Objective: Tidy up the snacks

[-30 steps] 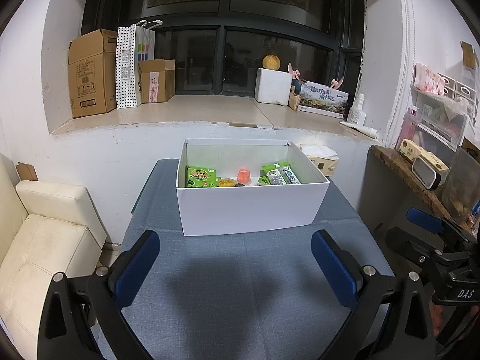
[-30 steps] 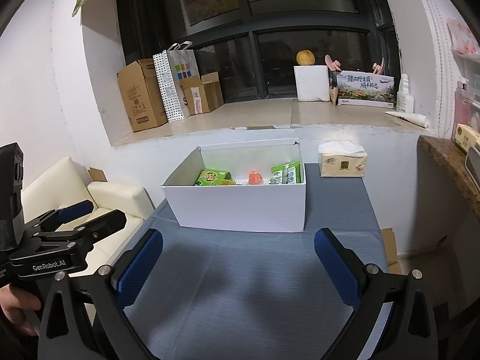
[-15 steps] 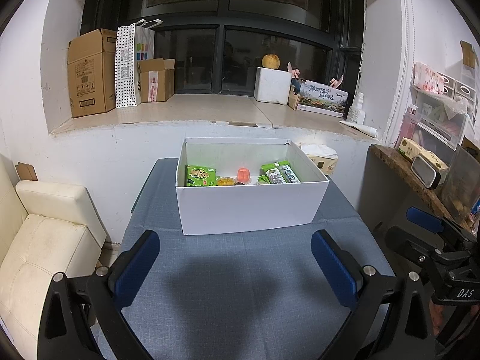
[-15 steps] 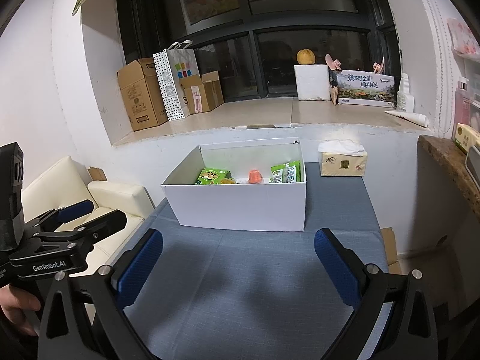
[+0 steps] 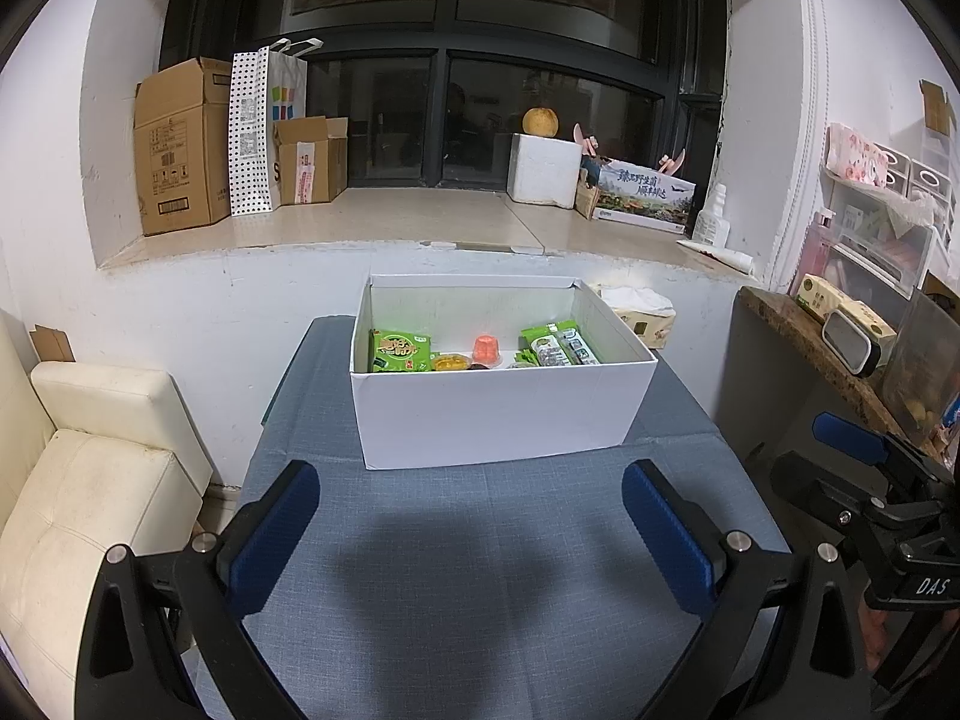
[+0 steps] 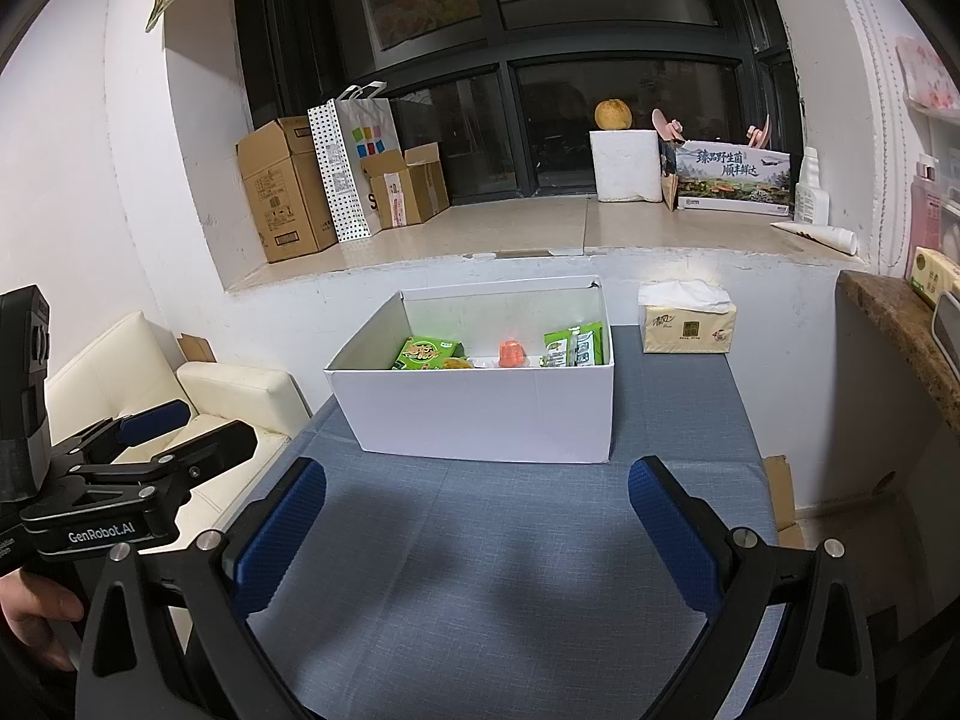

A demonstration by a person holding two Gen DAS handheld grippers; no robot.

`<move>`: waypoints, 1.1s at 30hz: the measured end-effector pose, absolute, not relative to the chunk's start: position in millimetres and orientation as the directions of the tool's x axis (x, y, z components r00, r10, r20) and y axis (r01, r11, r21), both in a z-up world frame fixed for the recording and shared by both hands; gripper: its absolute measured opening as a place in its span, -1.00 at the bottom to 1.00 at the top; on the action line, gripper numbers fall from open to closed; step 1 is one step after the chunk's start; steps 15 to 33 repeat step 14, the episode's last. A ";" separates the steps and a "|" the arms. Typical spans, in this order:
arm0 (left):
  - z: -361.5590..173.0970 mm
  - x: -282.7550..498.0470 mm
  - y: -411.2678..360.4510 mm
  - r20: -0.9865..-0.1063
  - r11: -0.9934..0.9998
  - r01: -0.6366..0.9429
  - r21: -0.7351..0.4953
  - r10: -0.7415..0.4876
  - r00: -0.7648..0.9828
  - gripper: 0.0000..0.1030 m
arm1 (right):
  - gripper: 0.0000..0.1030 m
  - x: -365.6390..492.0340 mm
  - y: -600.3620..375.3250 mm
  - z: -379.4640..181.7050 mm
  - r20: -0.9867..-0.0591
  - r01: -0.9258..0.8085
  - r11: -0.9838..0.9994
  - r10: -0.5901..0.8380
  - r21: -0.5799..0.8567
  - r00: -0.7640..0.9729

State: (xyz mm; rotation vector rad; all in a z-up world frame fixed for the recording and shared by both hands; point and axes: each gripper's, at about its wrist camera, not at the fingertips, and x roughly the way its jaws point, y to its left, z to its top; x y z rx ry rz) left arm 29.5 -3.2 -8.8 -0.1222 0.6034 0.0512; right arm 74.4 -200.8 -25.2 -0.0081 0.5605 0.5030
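left claw unmoved, spread | right claw same | box unshifted

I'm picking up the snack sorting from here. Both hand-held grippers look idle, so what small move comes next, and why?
Probably ease the right hand-held gripper forward over the white box toward the green snack packs at its right end. Both it and the left hand-held gripper are open, hold nothing, and hover over bare blue tablecloth short of the box, where all visible snacks lie.
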 end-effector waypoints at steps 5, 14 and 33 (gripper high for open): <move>-9.7 29.4 -2.9 -0.569 0.991 -0.083 -0.104 0.009 0.822 1.00 | 1.00 74.2 -200.4 -25.0 -0.512 -0.460 0.879 0.455 0.128 0.729; -9.1 29.4 -1.4 -0.562 0.992 -0.068 -0.110 -0.006 0.827 1.00 | 1.00 74.3 -200.3 -25.3 -0.512 -0.460 0.879 0.455 0.127 0.728; -9.1 29.4 -1.4 -0.562 0.992 -0.068 -0.110 -0.006 0.827 1.00 | 1.00 74.3 -200.3 -25.3 -0.512 -0.460 0.879 0.455 0.127 0.728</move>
